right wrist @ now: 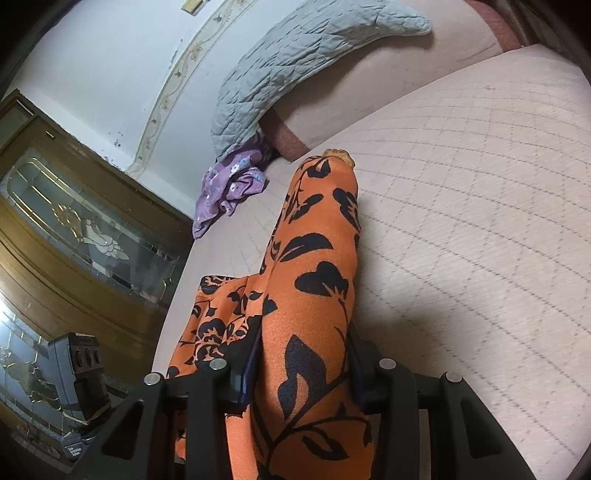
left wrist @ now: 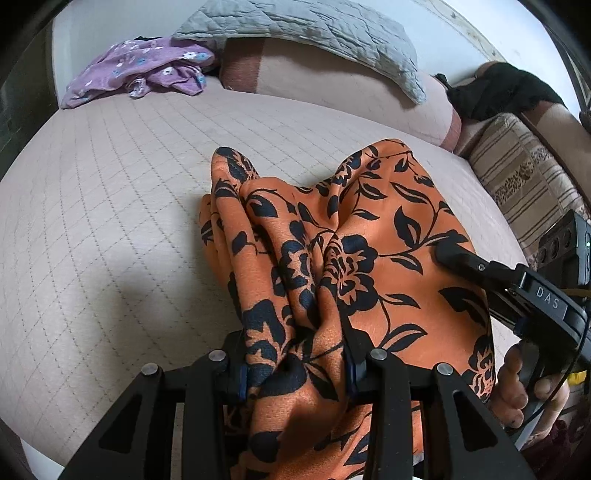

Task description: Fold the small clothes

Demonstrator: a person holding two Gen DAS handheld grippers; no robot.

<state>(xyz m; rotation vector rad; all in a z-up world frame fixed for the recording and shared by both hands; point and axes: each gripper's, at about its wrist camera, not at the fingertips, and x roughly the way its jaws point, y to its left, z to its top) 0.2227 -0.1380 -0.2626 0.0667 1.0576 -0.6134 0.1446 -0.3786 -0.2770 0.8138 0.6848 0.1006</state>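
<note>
Above the bed (left wrist: 110, 206), both grippers (left wrist: 295, 365) pinch orange garment (left wrist: 354, 229).

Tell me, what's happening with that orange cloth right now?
Left gripper and right gripper both shut on orange cloth. Cloth bunched, lifted over bed, not folded. Purple garment far off, nothing blocking.

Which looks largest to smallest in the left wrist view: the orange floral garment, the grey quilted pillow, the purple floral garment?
1. orange floral garment, though it is nearest the camera
2. grey quilted pillow
3. purple floral garment
</note>
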